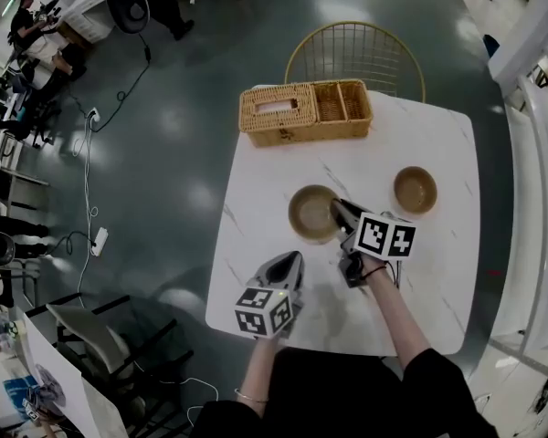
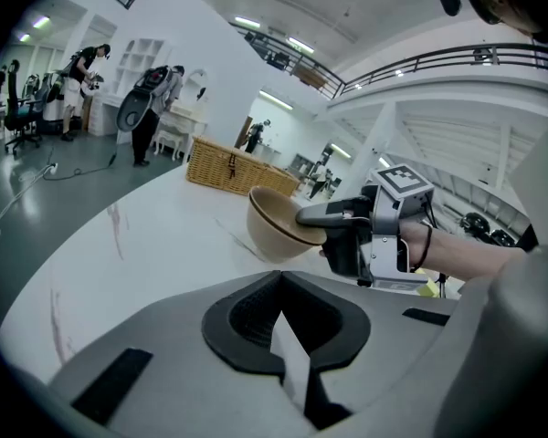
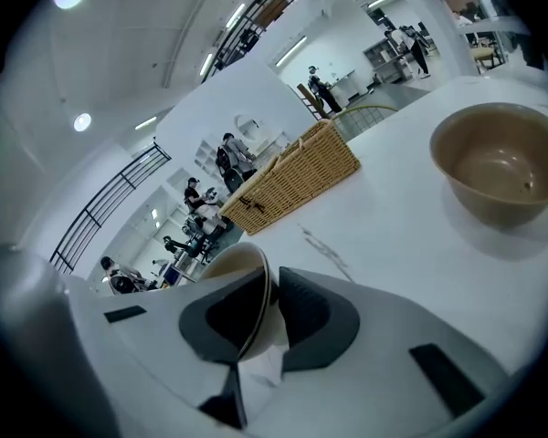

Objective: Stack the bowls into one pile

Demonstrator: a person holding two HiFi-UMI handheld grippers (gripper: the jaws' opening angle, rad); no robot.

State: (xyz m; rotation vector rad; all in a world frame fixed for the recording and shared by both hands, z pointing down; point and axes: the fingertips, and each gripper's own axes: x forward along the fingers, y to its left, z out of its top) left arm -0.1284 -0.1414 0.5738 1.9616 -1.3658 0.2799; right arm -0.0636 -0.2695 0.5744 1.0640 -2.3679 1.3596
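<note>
Firmly, the right gripper (image 3: 269, 288) has its jaws clamped on the wall of the held bowl (image 3: 230, 265), with one pad inside the rim and one outside. The bowl hangs tipped from that single pinch and appears lifted just off the white table (image 3: 393, 235). To do this step well, I would level the bowl first, since a one-sided rim grip lets it swing. I would then carry it over the second bowl (image 3: 500, 161), which sits upright on the table off to the right, centre it, lower it until the walls nest, and only then let go. The left gripper (image 2: 279, 286) hovers near the table's front edge, jaws together on nothing; it could steady the second bowl if that one slides. Both bowls are empty. The wicker basket (image 3: 292, 188) at the far edge has a slotted lid over one part and two open compartments that look empty from above.
</note>
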